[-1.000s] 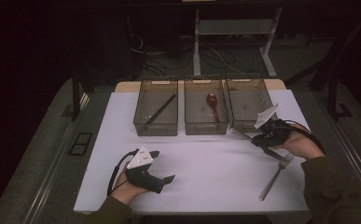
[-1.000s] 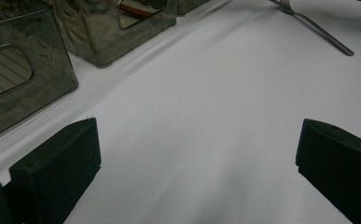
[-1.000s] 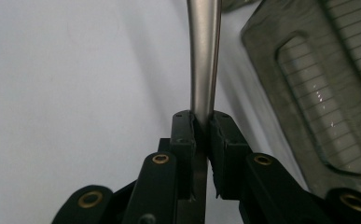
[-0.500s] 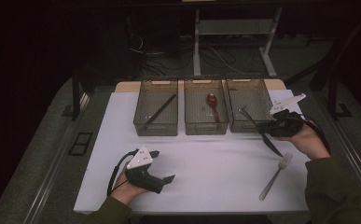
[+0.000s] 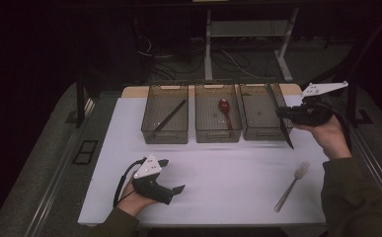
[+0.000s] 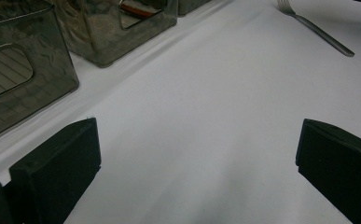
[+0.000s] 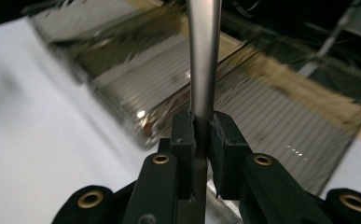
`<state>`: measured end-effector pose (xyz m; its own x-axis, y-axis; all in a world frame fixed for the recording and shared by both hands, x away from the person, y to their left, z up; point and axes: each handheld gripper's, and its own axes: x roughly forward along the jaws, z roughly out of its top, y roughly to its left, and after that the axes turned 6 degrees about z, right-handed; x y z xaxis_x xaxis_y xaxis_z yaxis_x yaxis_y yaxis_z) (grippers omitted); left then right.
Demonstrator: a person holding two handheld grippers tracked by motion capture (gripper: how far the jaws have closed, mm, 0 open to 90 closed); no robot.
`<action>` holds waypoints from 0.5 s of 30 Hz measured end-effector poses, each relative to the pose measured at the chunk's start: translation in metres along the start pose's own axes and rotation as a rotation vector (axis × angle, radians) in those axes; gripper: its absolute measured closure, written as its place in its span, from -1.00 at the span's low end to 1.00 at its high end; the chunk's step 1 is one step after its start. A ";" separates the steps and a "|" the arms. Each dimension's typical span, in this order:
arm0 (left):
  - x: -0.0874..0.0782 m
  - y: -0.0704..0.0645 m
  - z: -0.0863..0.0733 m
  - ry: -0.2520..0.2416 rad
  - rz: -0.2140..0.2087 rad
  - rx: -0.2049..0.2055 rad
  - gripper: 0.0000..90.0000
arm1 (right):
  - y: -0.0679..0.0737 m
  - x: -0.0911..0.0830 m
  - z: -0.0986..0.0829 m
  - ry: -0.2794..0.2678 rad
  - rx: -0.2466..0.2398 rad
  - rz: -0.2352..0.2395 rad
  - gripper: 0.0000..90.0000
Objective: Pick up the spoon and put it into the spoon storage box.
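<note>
Your right gripper is clamped on the knife above the right bin; the left gripper rests wide open. The fork remains on the table, unsorted.

Both grippers black w/ grey three-cornered top plates – left gripper, right gripper. Brass-ringed screw holes on the right's arms; blocky black pads. Black cable loops off the left. Olive-green sleeves.
</note>
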<state>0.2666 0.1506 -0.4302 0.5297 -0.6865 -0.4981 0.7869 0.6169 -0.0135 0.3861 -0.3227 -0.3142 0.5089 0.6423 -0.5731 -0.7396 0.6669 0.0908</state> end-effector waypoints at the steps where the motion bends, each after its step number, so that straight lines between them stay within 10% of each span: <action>1: 0.000 0.000 0.000 -0.001 -0.002 -0.005 -1.00 | -0.003 -0.001 0.005 -0.006 0.014 -0.009 0.79; 15: -0.002 0.003 0.000 -0.004 0.001 -0.002 -1.00 | -0.033 0.011 0.051 -0.070 0.081 -0.112 0.78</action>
<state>0.2680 0.1544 -0.4294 0.5321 -0.6871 -0.4948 0.7856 0.6186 -0.0142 0.4385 -0.3187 -0.2824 0.6181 0.5848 -0.5254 -0.6398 0.7625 0.0960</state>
